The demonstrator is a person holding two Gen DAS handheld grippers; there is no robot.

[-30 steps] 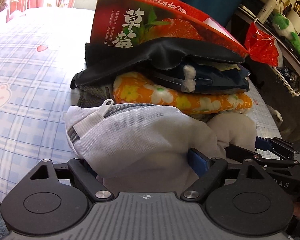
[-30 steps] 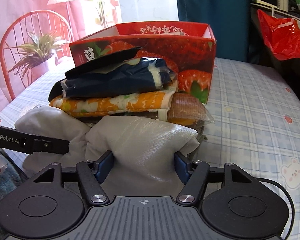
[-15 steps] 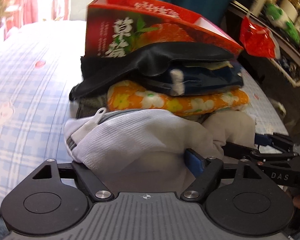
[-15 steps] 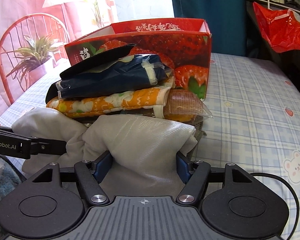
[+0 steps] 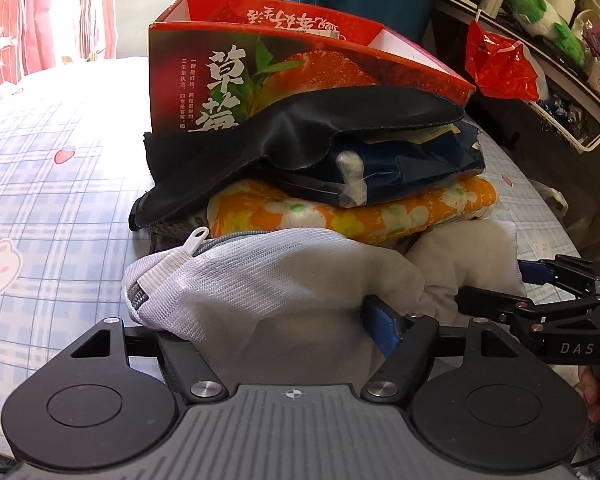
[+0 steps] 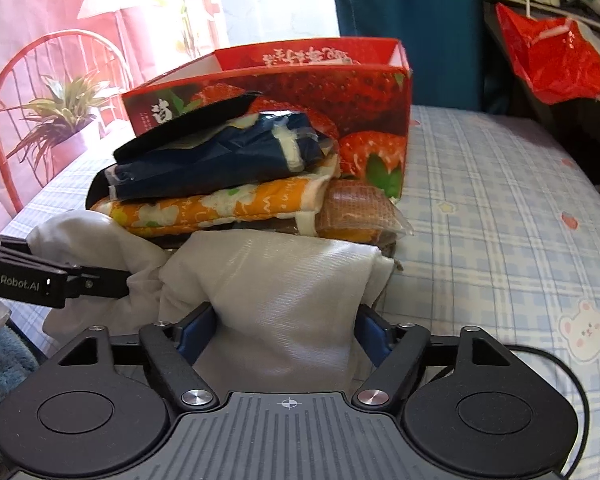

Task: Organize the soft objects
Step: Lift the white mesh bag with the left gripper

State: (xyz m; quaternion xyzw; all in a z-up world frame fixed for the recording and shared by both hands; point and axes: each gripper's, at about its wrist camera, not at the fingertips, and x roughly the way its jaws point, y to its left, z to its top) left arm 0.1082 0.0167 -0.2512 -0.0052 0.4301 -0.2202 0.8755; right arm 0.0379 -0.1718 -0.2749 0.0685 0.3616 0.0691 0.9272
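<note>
A white mesh laundry bag (image 5: 259, 280) with a zipper pull lies at the near edge of the bed. Both grippers have it between their jaws. My left gripper (image 5: 263, 320) holds the zipper end, and its jaws are closing on the mesh. My right gripper (image 6: 283, 320) holds the other end (image 6: 283, 280); its jaws are opening while the blue pads (image 6: 195, 332) still touch the fabric. Behind the bag stands a stack: an orange floral cloth (image 5: 360, 216), a navy wrapped pack (image 5: 412, 164) and a black cloth (image 5: 300, 132). It leans against a red strawberry box (image 5: 259, 64).
The bed has a blue checked sheet (image 6: 500, 220) with bear prints. A red plastic bag (image 5: 500, 64) hangs on a cluttered shelf to the right. A red chair (image 6: 7, 100) and a potted plant (image 6: 59, 120) stand beyond the bed's far left.
The left gripper has rolled a little and its jaws have narrowed on the mesh bag. The right jaws have spread wider around the bag. The stack has not moved.
</note>
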